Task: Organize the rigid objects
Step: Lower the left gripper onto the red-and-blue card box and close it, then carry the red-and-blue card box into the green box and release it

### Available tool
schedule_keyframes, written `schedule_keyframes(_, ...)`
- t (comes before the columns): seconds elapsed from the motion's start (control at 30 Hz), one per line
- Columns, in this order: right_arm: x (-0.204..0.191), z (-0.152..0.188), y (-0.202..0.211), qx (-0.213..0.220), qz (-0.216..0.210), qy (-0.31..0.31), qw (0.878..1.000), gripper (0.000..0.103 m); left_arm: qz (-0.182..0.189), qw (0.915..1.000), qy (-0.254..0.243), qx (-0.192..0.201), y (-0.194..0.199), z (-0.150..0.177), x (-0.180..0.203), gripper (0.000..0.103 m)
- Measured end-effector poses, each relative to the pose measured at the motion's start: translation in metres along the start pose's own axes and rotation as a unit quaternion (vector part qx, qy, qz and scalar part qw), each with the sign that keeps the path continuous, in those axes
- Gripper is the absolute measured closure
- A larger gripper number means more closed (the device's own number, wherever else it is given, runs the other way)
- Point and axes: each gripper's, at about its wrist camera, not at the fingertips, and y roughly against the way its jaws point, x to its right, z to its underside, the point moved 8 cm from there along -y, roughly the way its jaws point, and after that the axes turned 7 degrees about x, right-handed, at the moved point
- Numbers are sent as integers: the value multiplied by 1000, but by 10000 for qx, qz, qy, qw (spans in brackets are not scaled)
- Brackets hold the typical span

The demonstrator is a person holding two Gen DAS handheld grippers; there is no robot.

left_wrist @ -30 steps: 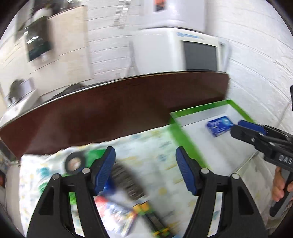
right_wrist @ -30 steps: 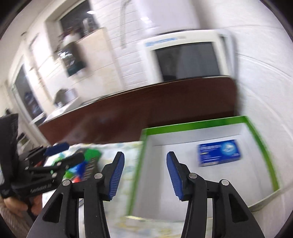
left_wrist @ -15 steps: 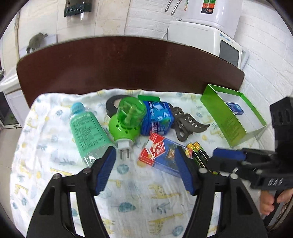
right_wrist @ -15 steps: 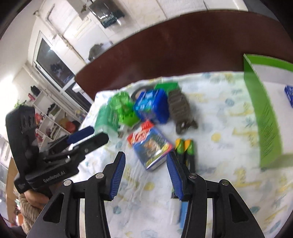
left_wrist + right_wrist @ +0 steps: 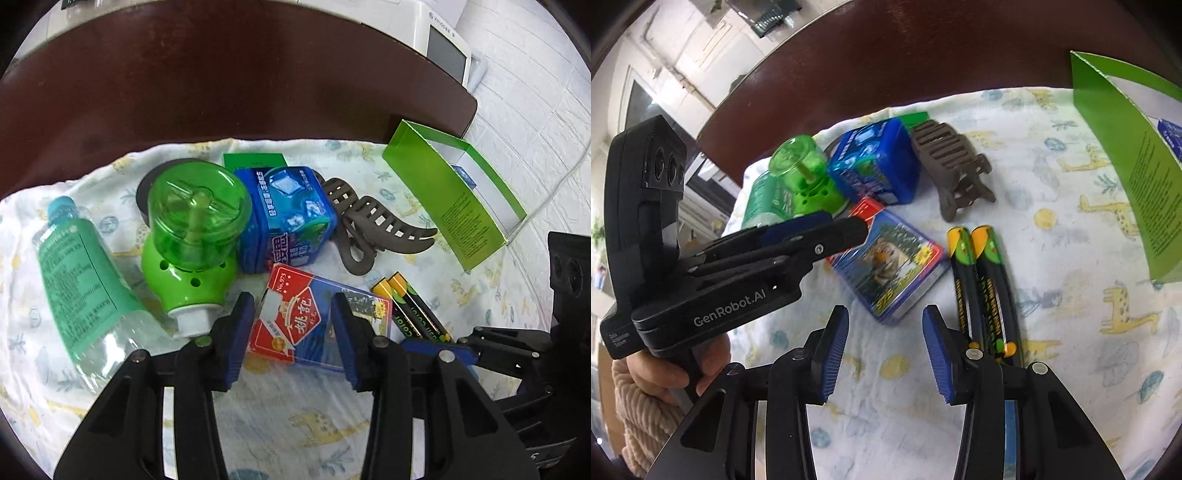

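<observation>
A: What has moved?
B: Both grippers have dropped nearer the cloth (image 5: 288,424). The left gripper (image 5: 293,332) now straddles the card pack (image 5: 314,321), jaws spread.
A: The right gripper (image 5: 884,350)?
B: Spread too, empty, by the batteries (image 5: 982,280).

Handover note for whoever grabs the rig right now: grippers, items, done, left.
Left gripper: jaws open, straddling the playing card box, not closed on it.
Right gripper: jaws open, empty, hovering over the cloth near the batteries.
Pile on the cloth: green bottle, green plug-in vaporizer, blue box, brown hair claw.
Green tray at the right holds one small blue box; that looks like the only item sorted.
Left: cards, batteries, claw, blue box, vaporizer, bottle.
</observation>
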Motion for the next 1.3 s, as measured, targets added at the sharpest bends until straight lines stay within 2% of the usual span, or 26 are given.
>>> schedule_keyframes(0.07, 6, -3, -4, 38, 51, -108, 9999, 69, -22, 10000, 13, -33, -3, 1, -3, 73)
schedule_keyframes(0.17, 15, -7, -6, 112, -19, -399, 9991, 73, 58, 9999, 126, -82, 2, 6, -6, 79)
schedule_keyframes(0.23, 21, -11, -4, 185, 42, -440, 9989, 75, 150, 9997, 165, -130, 9, 14, -3, 80)
schedule_keyframes(0.43, 30, -15, 0, 81, -4, -384, 9992, 75, 232, 9994, 95, -234, 32, 46, 16, 79)
schedule_keyframes(0.6, 29, -16, -1, -2, -34, -352, 9994, 74, 34, 9996, 272, -97, 34, 41, 8, 77)
schedule_keyframes(0.7, 27, -16, -1, -17, 11, -249, 9997, 74, -184, 9991, 302, -221, 26, 43, 3, 75)
schedule_keyframes(0.77, 25, -16, -4, -31, 2, -211, 9998, 71, -26, 9990, 402, -186, 24, 42, 6, 75)
schedule_keyframes(0.8, 23, -15, -6, -40, -11, -112, 9999, 66, 62, 9989, 431, -170, 22, 42, 9, 72)
schedule_keyframes(0.87, 15, -14, -8, 33, 54, 171, 9998, 62, -50, 9993, 361, -69, 21, 43, 14, 71)
schedule_keyframes(1.0, 13, -12, -6, -26, -2, 121, 9999, 63, -105, 9986, 512, -17, 28, 43, 13, 71)
schedule_keyframes(1.17, 5, -14, 8, 161, -77, 239, 9996, 63, -207, 9989, 370, 177, 44, 36, 21, 71)
schedule_keyframes(1.3, 0, -23, 28, 486, -51, 397, 9980, 63, -213, 9987, 232, 395, 59, 25, 32, 71)
